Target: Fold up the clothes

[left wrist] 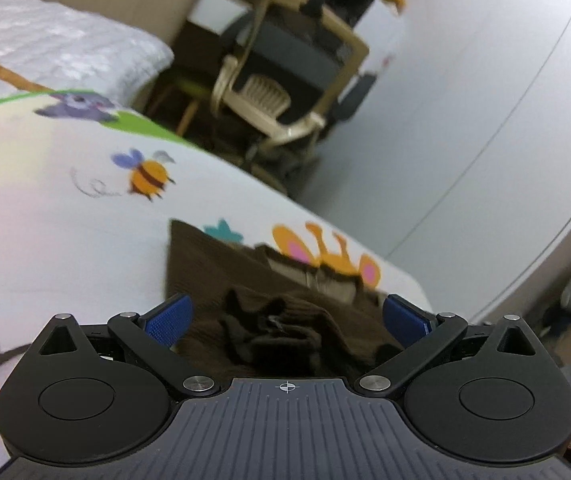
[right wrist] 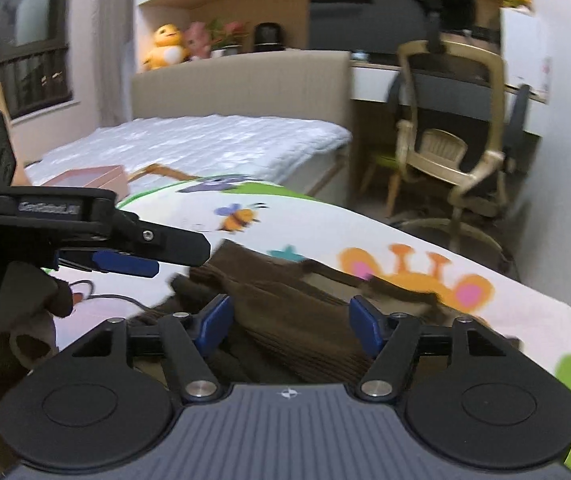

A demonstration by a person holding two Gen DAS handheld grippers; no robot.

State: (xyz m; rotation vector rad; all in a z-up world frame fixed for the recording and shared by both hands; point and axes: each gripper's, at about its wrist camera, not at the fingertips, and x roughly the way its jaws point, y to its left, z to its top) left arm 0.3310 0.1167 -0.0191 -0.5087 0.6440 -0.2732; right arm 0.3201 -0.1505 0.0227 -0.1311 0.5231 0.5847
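Brown garment [right wrist: 285,312] on cartoon sheet [left wrist: 65,220] — chair [right wrist: 449,148] nr bed.

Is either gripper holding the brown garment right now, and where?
No. The left gripper and right gripper are both open over the brown garment, gripping nothing.

Left gripper [left wrist: 287,320]: black linkage arms; blue textured pads [left wrist: 169,320]; silver pivot screws; two round black discs; ribbed grey housing with white crosshair mark
Right gripper [right wrist: 290,324]: same black linkage; blue pads [right wrist: 215,322]; silver screws; ribbed grey housing; small white compass-like mark
Left gripper side-on, right-wrist view: black body; faint embossed lettering, unreadable; blue pad strip
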